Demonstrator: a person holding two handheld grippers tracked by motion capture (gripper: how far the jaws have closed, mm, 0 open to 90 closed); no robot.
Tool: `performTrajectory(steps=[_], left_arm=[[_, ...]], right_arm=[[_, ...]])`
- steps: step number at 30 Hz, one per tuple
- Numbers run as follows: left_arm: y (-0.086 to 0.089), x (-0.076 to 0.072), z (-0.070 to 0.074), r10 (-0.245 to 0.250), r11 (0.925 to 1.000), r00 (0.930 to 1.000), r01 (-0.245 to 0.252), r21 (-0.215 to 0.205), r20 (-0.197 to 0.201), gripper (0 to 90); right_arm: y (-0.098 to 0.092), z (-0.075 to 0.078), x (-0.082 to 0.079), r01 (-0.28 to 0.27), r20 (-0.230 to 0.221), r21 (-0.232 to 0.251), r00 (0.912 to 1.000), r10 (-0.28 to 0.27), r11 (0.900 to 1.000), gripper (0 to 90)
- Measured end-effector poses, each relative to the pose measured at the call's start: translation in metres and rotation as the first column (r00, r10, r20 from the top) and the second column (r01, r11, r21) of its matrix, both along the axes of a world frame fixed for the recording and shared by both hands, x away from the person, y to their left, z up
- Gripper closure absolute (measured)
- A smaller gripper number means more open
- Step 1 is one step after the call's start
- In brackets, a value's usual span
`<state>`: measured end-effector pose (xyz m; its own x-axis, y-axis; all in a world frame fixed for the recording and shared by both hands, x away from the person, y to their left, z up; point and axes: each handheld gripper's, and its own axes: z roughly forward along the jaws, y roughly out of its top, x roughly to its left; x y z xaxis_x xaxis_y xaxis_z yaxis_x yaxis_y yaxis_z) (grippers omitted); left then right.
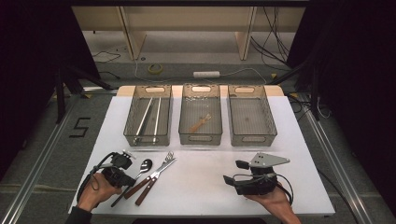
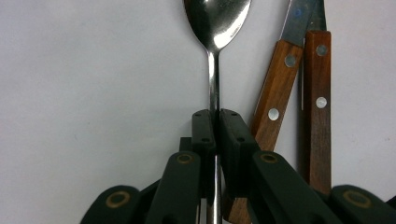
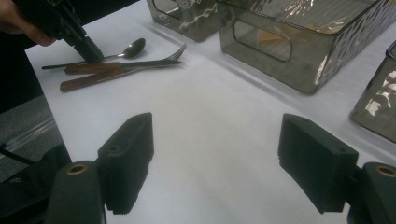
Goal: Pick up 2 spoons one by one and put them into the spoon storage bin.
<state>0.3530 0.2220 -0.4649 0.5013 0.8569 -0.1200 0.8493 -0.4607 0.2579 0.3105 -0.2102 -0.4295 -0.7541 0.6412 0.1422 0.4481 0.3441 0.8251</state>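
The left gripper [image 2: 216, 116] is clamping the thin handle of the spoon [image 2: 215, 28], which is lying flat on the white counter [image 1: 201, 182] just beside two wooden-handled utensils [image 2: 299, 102], at the counter's near left. The right gripper [image 3: 215, 158] is resting with its jaws standing wide apart, nothing between them, well apart from the spoon.
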Motion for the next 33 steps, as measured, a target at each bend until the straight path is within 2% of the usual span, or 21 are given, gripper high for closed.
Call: performTrajectory(steps=[13,20,21,24,26,29,33], left_arm=[[0.004,0.0,0.007,-0.013,0.9992,0.9985,0.015,-0.036,0.054,85.1],[0.006,0.0,0.014,-0.003,0.9984,0.996,0.008,-0.057,0.089,85.1],[0.006,0.0,0.015,0.002,0.9975,0.9949,0.005,-0.07,0.101,89.2],[0.005,0.001,0.021,-0.012,0.9978,0.9932,0.02,-0.064,0.116,89.3],[0.005,0.004,0.019,-0.013,0.9958,0.994,0.023,-0.089,0.109,89.4],[0.004,0.006,0.012,-0.016,0.997,0.9962,0.023,-0.074,0.086,89.4],[0.003,0.005,0.016,-0.019,0.9968,0.9944,0.027,-0.075,0.104,89.5]], right_arm=[[0.0,0.0,0.0,0.003,0.0,0.003,1.0,-0.003,1.0,27.8],[-0.001,0.0,0.001,0.006,0.002,0.004,1.0,-0.006,1.0,27.8],[-0.001,0.0,0.001,0.005,0.002,0.005,1.0,-0.005,1.0,27.8],[-0.001,0.0,0.001,0.005,0.002,0.006,1.0,-0.005,1.0,27.8],[0.0,0.0,0.001,0.004,0.0,0.004,1.0,-0.004,1.0,27.8],[0.0,0.0,0.001,0.003,-0.003,0.001,1.0,-0.003,1.0,27.8],[0.0,0.0,0.001,0.004,-0.004,0.005,1.0,-0.004,1.0,27.8]])
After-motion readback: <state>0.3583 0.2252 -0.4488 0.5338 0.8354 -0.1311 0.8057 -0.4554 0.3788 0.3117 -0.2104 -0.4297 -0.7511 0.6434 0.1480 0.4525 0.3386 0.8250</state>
